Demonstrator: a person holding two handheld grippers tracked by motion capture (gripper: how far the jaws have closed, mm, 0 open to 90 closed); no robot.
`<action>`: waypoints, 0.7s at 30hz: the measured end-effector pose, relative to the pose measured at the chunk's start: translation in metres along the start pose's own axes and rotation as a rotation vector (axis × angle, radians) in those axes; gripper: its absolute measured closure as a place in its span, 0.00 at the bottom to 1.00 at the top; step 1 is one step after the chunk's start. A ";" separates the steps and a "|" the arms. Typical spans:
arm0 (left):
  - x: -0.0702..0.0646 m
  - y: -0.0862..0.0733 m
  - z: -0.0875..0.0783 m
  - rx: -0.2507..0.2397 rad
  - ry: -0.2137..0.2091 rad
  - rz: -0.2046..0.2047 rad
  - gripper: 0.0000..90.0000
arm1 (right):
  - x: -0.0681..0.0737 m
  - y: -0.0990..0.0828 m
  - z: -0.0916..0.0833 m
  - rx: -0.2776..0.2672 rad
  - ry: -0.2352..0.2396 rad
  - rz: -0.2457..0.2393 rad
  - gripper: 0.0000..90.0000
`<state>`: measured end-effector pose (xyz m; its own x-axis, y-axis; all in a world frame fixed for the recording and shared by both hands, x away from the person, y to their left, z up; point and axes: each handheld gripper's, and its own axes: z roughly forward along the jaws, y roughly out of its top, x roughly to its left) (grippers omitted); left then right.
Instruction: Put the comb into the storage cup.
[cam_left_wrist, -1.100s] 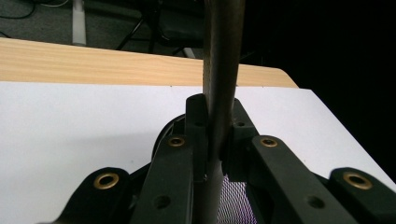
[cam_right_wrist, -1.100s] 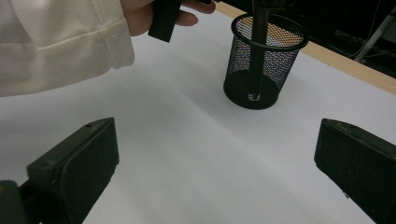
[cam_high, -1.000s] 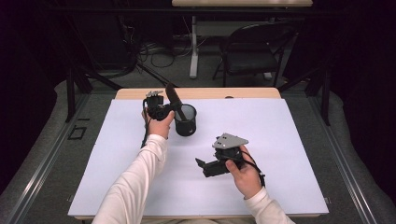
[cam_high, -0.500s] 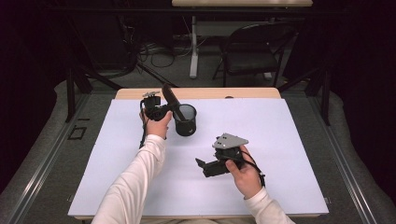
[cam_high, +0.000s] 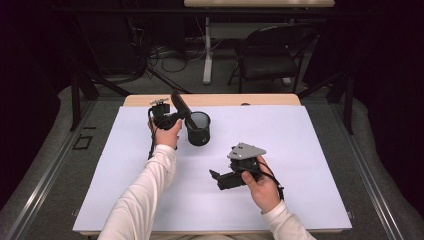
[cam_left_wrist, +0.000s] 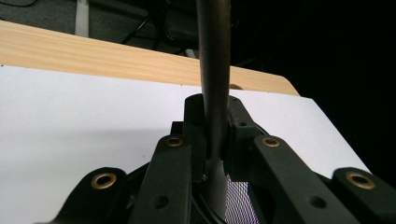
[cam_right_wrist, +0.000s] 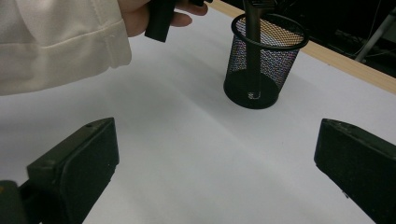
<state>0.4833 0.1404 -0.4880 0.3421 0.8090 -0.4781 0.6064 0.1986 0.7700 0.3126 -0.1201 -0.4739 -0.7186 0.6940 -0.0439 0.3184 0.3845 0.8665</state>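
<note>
My left gripper (cam_high: 181, 116) is shut on a long dark stick (cam_high: 178, 102) that leans up and to the left. The stick's lower end stands inside a black mesh cup (cam_high: 198, 129) near the table's back edge. In the left gripper view the jaws of my left gripper (cam_left_wrist: 215, 126) clamp the stick (cam_left_wrist: 214, 70) just above the cup's mesh (cam_left_wrist: 240, 200). My right gripper (cam_high: 216, 176) lies low over the white sheet, open, with nothing between its jaws. The right gripper view looks between its wide-apart jaws (cam_right_wrist: 217, 158) at the cup (cam_right_wrist: 264, 65) and the stick (cam_right_wrist: 252, 46) in it.
A white sheet (cam_high: 300, 150) covers most of the wooden table (cam_high: 225, 100). A white sleeve (cam_right_wrist: 56, 42) of the left arm crosses the right gripper view at upper left. Behind the table stand a dark chair (cam_high: 270, 60) and floor cables.
The left gripper and its stick have shifted only slightly over the cup. The right hand has stayed where it was.
</note>
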 end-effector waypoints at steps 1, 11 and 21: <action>0.001 0.000 0.000 0.001 0.001 0.000 0.91 | 0.000 0.000 0.000 0.000 0.000 0.000 0.00; 0.004 -0.001 -0.001 0.000 0.002 -0.013 0.90 | 0.000 0.000 0.001 0.000 0.001 -0.002 0.00; 0.005 -0.001 -0.001 -0.007 0.014 -0.017 0.82 | 0.000 0.000 0.000 0.000 0.000 0.000 0.00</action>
<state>0.4835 0.1450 -0.4906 0.3213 0.8131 -0.4854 0.6072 0.2165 0.7645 0.3126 -0.1197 -0.4742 -0.7189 0.6937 -0.0438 0.3185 0.3847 0.8663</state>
